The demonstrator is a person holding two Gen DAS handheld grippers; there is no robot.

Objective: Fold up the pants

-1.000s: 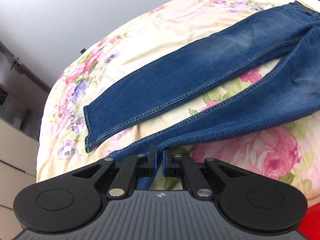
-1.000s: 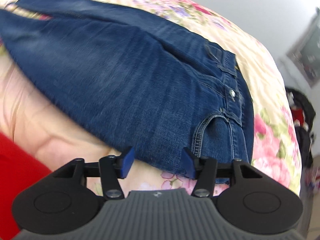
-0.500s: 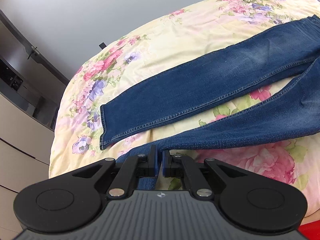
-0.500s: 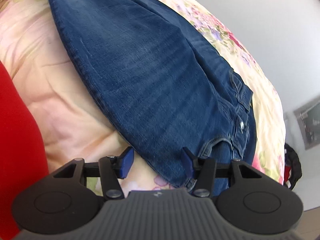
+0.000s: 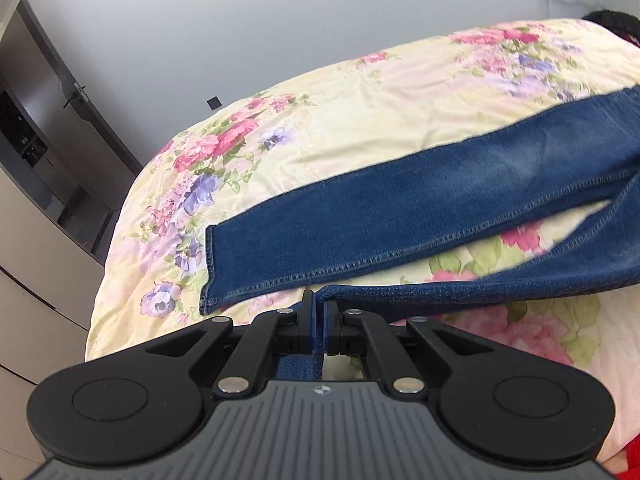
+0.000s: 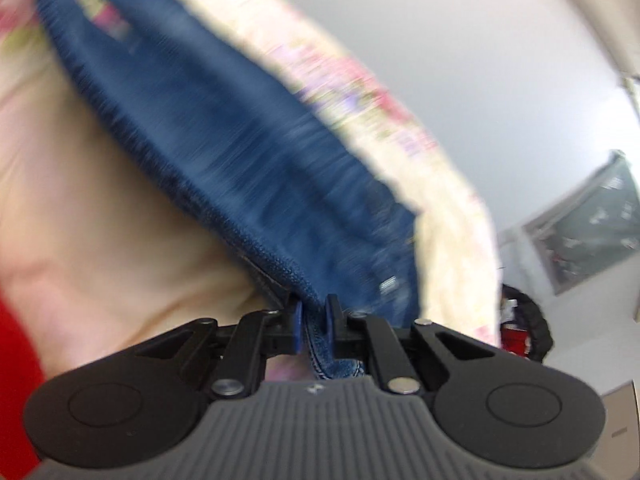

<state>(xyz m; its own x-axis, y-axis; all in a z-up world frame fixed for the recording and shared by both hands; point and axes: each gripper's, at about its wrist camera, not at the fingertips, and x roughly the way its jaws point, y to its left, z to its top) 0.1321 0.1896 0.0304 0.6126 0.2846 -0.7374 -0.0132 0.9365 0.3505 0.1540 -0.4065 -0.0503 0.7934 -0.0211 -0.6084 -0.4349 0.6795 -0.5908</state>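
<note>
Blue denim pants (image 5: 400, 208) lie spread on a floral bedspread (image 5: 360, 100). The far leg lies flat with its hem at the left. My left gripper (image 5: 318, 312) is shut on the hem end of the near leg (image 5: 480, 290), which is lifted off the bed. In the right wrist view the pants (image 6: 240, 148) are blurred by motion. My right gripper (image 6: 312, 312) is shut on the near edge of the denim by the waist.
The bed's left edge drops toward cabinets (image 5: 36, 280) and a dark doorway (image 5: 48, 92). A grey wall stands behind the bed. Red cloth (image 6: 16, 368) shows at the lower left of the right wrist view. A dark bag (image 6: 524, 328) sits past the bed's right side.
My right gripper has gone from open to shut on the waist edge of the pants. My left gripper has lifted the near leg hem and tilted up.
</note>
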